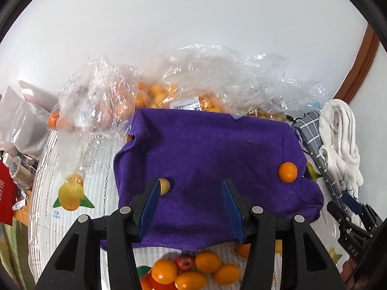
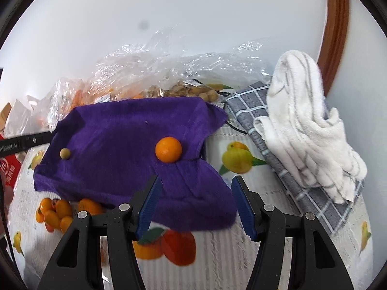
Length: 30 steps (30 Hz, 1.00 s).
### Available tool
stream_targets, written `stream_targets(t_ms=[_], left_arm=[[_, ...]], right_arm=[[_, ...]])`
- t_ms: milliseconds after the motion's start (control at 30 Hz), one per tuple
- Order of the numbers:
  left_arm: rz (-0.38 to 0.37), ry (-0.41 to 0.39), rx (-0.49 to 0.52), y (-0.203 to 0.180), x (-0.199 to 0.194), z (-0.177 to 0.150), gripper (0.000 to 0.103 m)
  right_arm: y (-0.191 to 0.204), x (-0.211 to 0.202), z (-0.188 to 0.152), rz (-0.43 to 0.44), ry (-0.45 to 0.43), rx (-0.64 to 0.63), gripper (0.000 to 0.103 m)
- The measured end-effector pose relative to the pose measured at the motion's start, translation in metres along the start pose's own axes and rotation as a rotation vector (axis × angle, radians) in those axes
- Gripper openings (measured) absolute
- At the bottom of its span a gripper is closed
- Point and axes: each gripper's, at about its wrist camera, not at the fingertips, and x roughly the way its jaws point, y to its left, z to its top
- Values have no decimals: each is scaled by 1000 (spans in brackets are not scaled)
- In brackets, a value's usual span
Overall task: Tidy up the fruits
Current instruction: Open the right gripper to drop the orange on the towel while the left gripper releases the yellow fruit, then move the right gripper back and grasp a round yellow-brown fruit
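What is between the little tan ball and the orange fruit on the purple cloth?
Nothing but bare purple cloth. The right wrist view shows the tan ball and the orange fruit apart, with only cloth between them.

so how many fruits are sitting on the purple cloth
2: an orange kumquat near the purple cloth's right edge, and a small tan fruit near its left edge. Folds may hide others.

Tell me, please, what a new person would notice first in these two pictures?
The purple towel spread over the middle of the table catches the eye first, with a bright orange fruit lying on it and a small tan fruit near its left edge. Behind it lie crumpled clear plastic bags of fruit. A pile of orange fruits sits at the towel's near edge, below the open left claw.
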Motion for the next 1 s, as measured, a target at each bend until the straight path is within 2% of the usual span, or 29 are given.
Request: stream_targets(t_ms=[67,267,400,600,667,767,833,1000], left_arm=[[5,-11,-1,-2,-9,-1,50],[-44,-41,-36,7,-35,-22,50],[12,-48,17,13,-44,-48,50],[136,-43,8,41,-46,-92,50],[139,-23,-9,50,-44,-107,50],[107,4,-49,61,-41,-127,50],[112,12,-63,65,-39,-138,50],[125,43,-68,69,-33,-163,50]], right_arm=[[-1,-7,-5,8,4,-7,60],[-4,-22,-22,25,6,-9,60],[-4,-24,-35,42,11,-3,60],[9,-15,-50,70,40,-45,59],[17,-12,-55,93,48,-74,53],[31,-11,-62,162,48,-97,53],[41,-9,-66,193,46,-120,53],[64,3,-68,224,49,-155,53]])
